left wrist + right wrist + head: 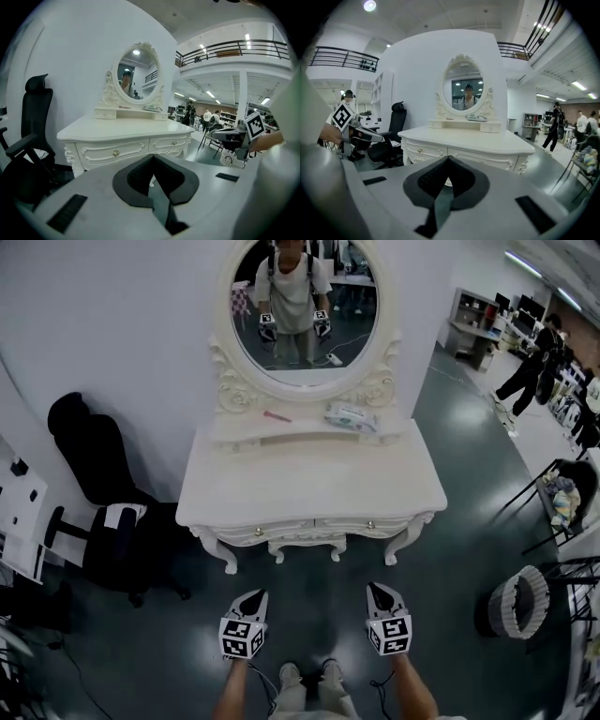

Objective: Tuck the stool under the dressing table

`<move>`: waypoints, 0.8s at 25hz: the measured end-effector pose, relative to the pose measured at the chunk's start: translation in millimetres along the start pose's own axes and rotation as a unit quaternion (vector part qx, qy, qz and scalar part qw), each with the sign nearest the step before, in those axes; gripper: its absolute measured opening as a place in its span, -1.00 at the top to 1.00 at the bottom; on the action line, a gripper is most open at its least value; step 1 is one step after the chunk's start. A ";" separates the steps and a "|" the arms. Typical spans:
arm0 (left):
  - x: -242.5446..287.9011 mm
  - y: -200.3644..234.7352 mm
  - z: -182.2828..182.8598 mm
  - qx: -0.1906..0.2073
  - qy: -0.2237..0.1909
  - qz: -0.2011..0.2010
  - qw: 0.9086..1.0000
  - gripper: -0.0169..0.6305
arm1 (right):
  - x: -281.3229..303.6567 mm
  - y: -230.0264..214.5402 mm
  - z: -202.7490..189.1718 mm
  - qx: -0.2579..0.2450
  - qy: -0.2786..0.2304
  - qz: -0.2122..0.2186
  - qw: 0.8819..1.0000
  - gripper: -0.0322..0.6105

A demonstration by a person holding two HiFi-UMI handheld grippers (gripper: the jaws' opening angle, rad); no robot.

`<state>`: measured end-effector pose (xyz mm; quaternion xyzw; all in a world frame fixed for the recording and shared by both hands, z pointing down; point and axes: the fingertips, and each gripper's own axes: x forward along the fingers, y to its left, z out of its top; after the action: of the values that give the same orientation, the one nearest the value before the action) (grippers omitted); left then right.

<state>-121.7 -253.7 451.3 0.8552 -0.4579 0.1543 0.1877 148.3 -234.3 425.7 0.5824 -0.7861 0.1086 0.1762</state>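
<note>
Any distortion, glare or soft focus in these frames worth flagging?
Head view: evenly lit, sharp; the dark floor shows a soft sheen. Left gripper view: heavy fisheye, black corners, left claw blurred up close, dressing table crisp. Right gripper view: same vignette, ceiling lamp blown out.

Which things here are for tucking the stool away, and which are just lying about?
For the job: white carved dressing table; white stool, only its legs showing beneath it; left gripper; right gripper, both shut.
Lying about: black office chair; pale wipes packet; thin red stick; round wire basket.
</note>
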 end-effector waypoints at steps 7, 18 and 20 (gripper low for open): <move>-28.7 -18.2 30.9 0.005 -0.010 -0.009 1.000 0.91 | -34.2 3.1 29.4 -0.007 -0.005 -0.001 1.000 0.90; -73.3 -45.1 66.5 0.022 -0.027 -0.010 0.999 0.91 | -88.8 4.6 56.9 0.001 -0.019 -0.002 1.000 0.90; -79.3 -48.0 71.3 0.024 -0.030 -0.010 0.999 0.91 | -98.6 8.2 58.3 0.004 -0.022 -0.004 1.000 0.90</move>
<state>-117.0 -204.7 345.2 0.8682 -0.4511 0.1377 0.1543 157.3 -167.3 332.8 0.5885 -0.7871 0.0982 0.1566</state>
